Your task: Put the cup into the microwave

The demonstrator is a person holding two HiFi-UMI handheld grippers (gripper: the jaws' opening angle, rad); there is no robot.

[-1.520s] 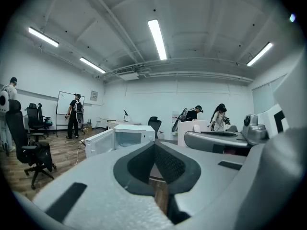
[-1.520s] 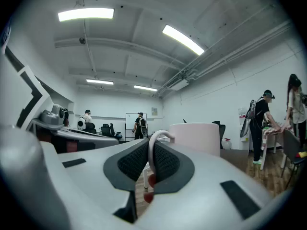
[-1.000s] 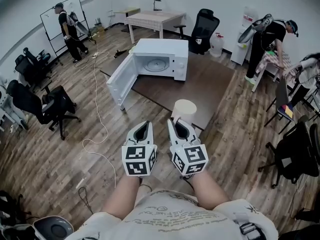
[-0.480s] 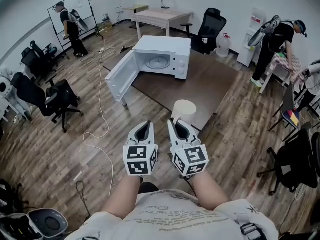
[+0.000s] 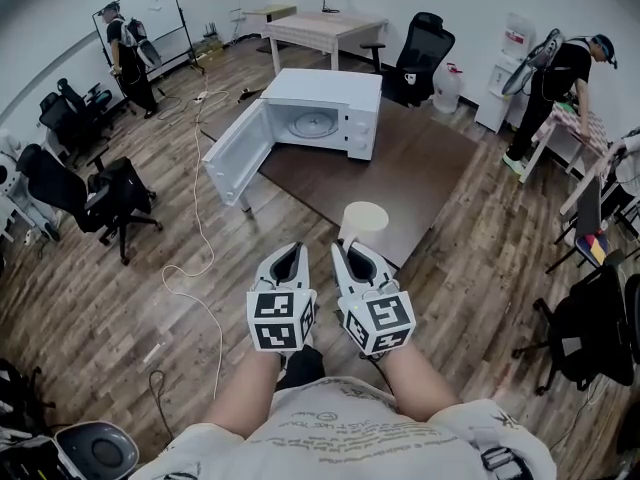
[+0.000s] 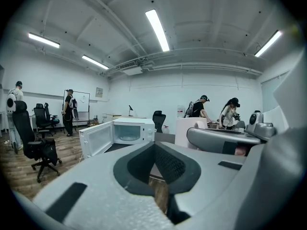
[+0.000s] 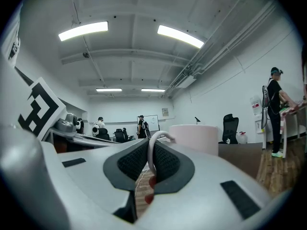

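1. Right gripper (image 7: pixel 149 159): its black, ribbed pads pinch the thin, pale, curved handle (image 7: pixel 151 150) of the cup (image 7: pixel 194 138). The jaws are parted only by the thickness of that loop.
2. The cup is a smooth, pale cylinder with a round open rim, held upright just beyond the jaw tips. In the head view the cup (image 5: pixel 365 218) sits at mid-frame against the near edge of the desk (image 5: pixel 420 168), well apart from the microwave and not inside it.
3. Left gripper (image 6: pixel 156 164): its jaws are pressed together at the tips with nothing between them. The black pads, one visibly ribbed, frame a teardrop-shaped gap behind the tips.
4. Both grippers have smooth grey-white shells, and each carries a cube with black-and-white square markers. In the head view the left gripper (image 5: pixel 287 258) and the right gripper (image 5: pixel 350 255) lie side by side at lower centre.
5. Microwave (image 5: pixel 330 103): a white, glossy box at upper centre, standing on the far part of the desk. Its door (image 5: pixel 235 153) is swung wide toward frame left, and a round glass turntable (image 5: pixel 313 125) lies in the open cavity.
6. The desk is a low, flat, dark-brown slab with a matte top, set at a diagonal in the frame.
7. Floor (image 5: pixel 110 308): wood-grain planks, with a thin white cable (image 5: pixel 205 238) snaking across them left of the desk.
8. Black chairs (image 5: pixel 100 203) stand at the left edge, and a whiteboard (image 5: pixel 160 18) stands at upper left.
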